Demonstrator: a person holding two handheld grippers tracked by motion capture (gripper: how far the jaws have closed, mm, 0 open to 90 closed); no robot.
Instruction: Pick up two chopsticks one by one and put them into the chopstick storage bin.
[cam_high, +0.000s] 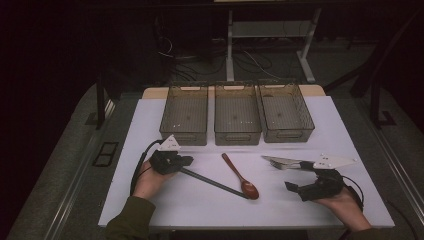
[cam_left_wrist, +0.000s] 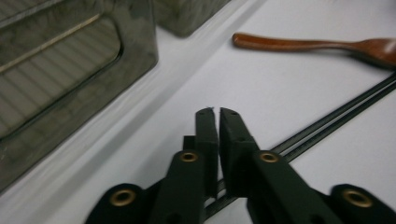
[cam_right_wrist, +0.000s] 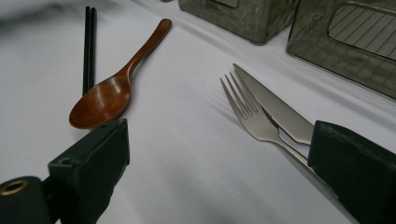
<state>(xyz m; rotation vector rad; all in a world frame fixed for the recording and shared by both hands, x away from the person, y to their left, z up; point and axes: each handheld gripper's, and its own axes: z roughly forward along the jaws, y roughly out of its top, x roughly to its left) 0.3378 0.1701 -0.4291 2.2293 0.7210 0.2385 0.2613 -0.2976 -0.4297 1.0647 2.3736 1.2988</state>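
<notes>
Three mesh baskets (cam_high: 237, 120) line the table's (cam_high: 150, 200) far side in the high view. The left gripper (cam_left_wrist: 215, 112), jaws pressed together, pinches two black chopsticks (cam_left_wrist: 327, 123) running rightward beneath them, the grip itself hidden. One wooden spoon (cam_right_wrist: 105, 95), fork (cam_right_wrist: 250, 114) and knife (cam_right_wrist: 275, 109) lie between the right gripper's (cam_right_wrist: 219, 154) spread jaws.

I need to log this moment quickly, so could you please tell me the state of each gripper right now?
Left gripper: closed on the black chopsticks, near their end.
Right gripper: open, holding nothing; fork and knife lie just ahead.
</notes>
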